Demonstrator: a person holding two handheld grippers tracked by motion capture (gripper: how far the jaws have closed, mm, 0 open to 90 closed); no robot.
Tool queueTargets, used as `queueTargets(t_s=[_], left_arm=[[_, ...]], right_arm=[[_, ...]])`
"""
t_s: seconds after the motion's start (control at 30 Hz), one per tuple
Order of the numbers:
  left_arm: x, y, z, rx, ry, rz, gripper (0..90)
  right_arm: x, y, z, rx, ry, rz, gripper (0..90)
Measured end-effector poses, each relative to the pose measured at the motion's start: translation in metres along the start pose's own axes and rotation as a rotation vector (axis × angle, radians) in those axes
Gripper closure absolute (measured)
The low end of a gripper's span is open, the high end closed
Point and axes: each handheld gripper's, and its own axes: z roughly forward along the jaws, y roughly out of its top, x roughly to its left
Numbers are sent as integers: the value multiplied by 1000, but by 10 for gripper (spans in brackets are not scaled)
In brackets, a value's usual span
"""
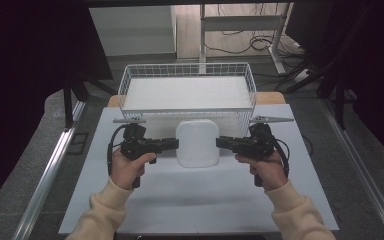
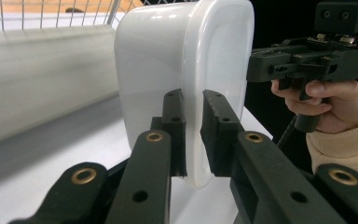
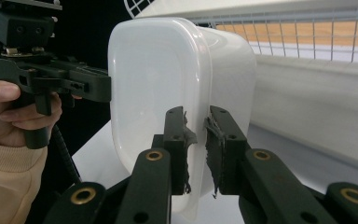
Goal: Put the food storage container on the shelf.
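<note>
Both tongs, left [image 2: 193, 135] and right [image 3: 197, 149], clamp the white container's [image 1: 197, 142] rim (contents hidden).

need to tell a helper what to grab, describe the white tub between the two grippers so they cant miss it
Start at the wire basket at the far edge of the white table. Just in front of it sits the white tub, a glossy rounded-corner container, its rim pinched by the left gripper and right gripper; the basket is open mesh.

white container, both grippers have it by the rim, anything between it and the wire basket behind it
Only the basket's own near wall lies between them. The white container sits on the table right in front of it, so it would need lifting over that wall. The wire basket looks empty inside.
</note>
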Motion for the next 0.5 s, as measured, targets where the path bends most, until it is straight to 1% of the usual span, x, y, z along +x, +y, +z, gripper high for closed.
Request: queueTargets(t_s=[0.07, 0.1, 0.2, 0.27, 0.3, 0.43, 0.5], left_arm=[[0, 2, -1, -1, 2, 1, 798], [-2, 6, -2, -5, 2, 6, 798], [-3, 11, -5, -11, 3, 17, 797], [-4, 13, -6, -13, 3, 20, 798], [-5, 16, -7, -15, 8, 30, 798], [-6, 19, -10, -23, 7, 33, 797], [-6, 23, -12, -29, 5, 32, 797]], right_arm=[[0, 2, -1, -1, -1, -1, 779], [1, 6, -2, -8, -1, -10, 779], [4, 12, -3, -18, 1, -22, 779], [4, 13, -4, -19, 3, -24, 779], [6, 17, -4, -22, 3, -31, 780], [8, 22, -5, -23, 3, -38, 780], [10, 28, -5, -22, 5, -48, 780]])
